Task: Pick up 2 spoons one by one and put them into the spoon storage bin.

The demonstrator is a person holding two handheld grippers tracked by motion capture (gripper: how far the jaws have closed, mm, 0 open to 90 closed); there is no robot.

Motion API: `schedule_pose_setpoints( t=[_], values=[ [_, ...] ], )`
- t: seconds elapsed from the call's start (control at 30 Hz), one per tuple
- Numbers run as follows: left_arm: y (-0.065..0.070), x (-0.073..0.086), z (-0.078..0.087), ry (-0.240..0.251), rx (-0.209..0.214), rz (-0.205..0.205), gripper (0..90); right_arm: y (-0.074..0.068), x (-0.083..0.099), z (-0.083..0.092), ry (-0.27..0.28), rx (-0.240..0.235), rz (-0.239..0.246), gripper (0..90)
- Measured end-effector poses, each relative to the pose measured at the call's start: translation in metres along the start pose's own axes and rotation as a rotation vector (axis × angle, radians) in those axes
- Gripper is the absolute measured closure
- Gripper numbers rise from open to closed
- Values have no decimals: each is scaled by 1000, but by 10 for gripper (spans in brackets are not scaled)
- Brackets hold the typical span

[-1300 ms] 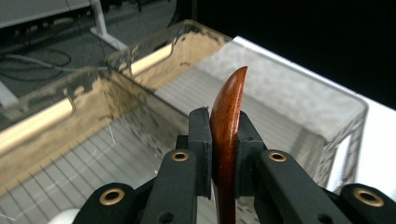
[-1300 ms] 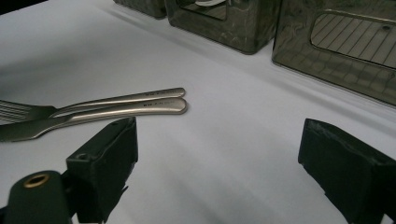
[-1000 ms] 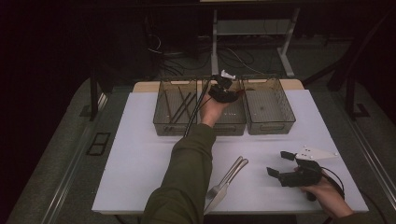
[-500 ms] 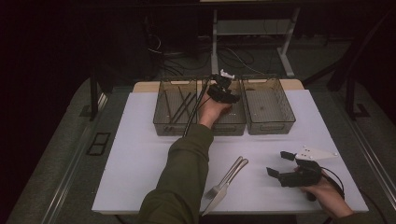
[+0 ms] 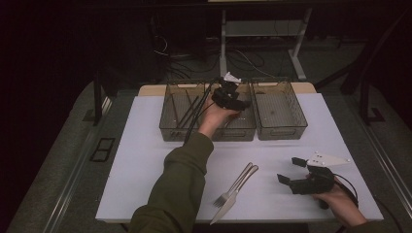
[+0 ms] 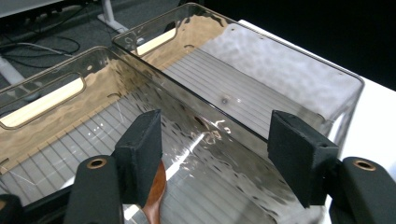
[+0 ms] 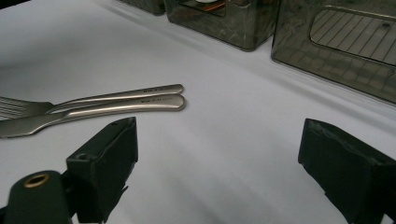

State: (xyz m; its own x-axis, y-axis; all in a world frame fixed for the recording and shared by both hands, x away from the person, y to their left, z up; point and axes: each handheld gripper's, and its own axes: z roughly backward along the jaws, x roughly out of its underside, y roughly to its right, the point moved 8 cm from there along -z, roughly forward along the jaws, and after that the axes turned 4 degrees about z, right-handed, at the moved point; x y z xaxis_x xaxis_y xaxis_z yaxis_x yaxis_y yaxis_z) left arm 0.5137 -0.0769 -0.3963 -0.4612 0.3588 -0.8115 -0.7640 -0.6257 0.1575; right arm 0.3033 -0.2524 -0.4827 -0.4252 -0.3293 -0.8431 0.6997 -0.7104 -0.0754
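At ten o'clock on the desk [image 5: 145, 160] stands a smoked plastic bin [image 5: 171, 127] with dark sticks lying in its left part. The left gripper [image 5: 232, 93] hangs over the bin's right part, its jaws having just been opening, now apart with nothing between the pads; a brown handle [image 6: 154, 196] lies on the ribbed floor beneath them. At one o'clock a second bin [image 5: 281, 130] stands just beside. At six o'clock a fork [image 5: 235, 184] and knife [image 5: 232, 203] lie touching. At four o'clock the right gripper [image 5: 293, 171] rests, jaws wide and holding nothing.
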Motion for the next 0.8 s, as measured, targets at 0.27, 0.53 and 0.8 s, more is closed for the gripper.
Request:
schedule_pose_setpoints(
  t=[0.27, 0.53, 0.8],
  values=[
    [14, 13, 17, -15, 24, -41, 279, 0, 0, 0, 0, 2, -4, 116],
    [31, 31, 38, -7, 41, -62, 265, 0, 0, -1, -2, 5, -6, 116],
    [47, 66, 58, -39, 64, -84, 320, 0, 1, -2, -9, 4, -1, 116]
  ],
)
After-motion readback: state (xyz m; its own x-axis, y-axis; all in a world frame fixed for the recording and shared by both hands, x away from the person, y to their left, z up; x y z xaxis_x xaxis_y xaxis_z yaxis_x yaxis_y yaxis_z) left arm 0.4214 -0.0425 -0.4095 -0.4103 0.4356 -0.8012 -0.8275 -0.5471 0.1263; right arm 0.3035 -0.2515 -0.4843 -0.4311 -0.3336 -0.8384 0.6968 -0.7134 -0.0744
